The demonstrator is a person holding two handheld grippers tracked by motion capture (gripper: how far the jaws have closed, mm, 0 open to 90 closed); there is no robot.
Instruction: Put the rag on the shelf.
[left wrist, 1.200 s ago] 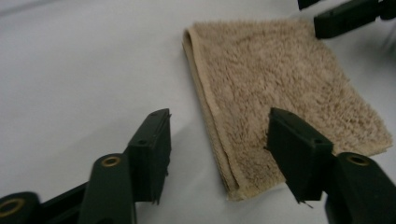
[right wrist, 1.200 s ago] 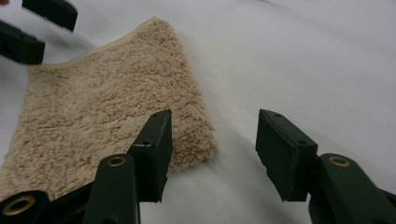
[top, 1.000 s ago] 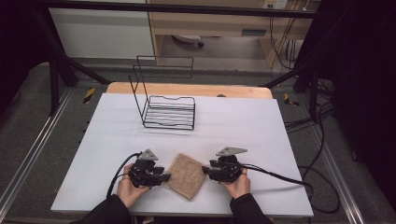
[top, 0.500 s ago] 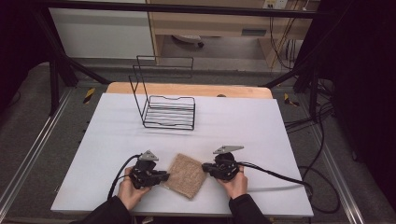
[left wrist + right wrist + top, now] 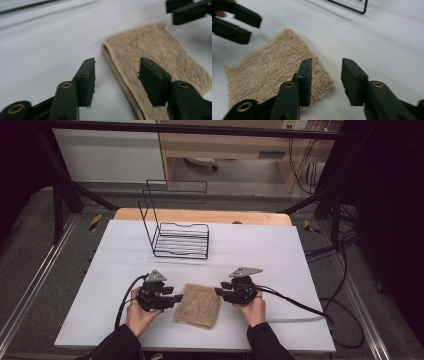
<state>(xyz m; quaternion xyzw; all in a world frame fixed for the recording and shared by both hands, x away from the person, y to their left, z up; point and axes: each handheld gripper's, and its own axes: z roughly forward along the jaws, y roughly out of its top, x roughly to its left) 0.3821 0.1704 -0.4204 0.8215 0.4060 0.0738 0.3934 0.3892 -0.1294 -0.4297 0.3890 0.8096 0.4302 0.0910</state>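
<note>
Left gripper point(image 5: 116, 82): jaws apart, just been opening, nothing pinched. In the left gripper view I see the folded long edge of the towel point(image 5: 155, 57) running up between the two pads, but neither pad presses on it; one pad sits over bare table point(image 5: 45, 50), the other over the pile.

Right gripper point(image 5: 325, 82): jaws also apart, just been opening, nothing gripped. In the right gripper view one pad hangs over the towel's point(image 5: 274, 67) near corner, the other over bare table beside it. I can't tell whether the pad over the corner touches the pile.

From the high view: left gripper point(image 5: 175, 299) just beside the towel's point(image 5: 198, 305) left edge, right gripper point(image 5: 218, 291) just beside its upper right corner, both pointing inward at it. My left hand point(image 5: 139, 312) and right hand point(image 5: 252, 309) come in from the bottom edge, cables trailing off each unit.

Towel is tan, fluffy, folded into a flat rectangle, lying on the white table point(image 5: 280, 250) near the front edge, between the two grippers, slightly skewed.

Black wire rack point(image 5: 180, 240) stands farther back, left of centre, well apart from the towel. One corner of it shows at the top of the right gripper view point(image 5: 352, 6).
</note>
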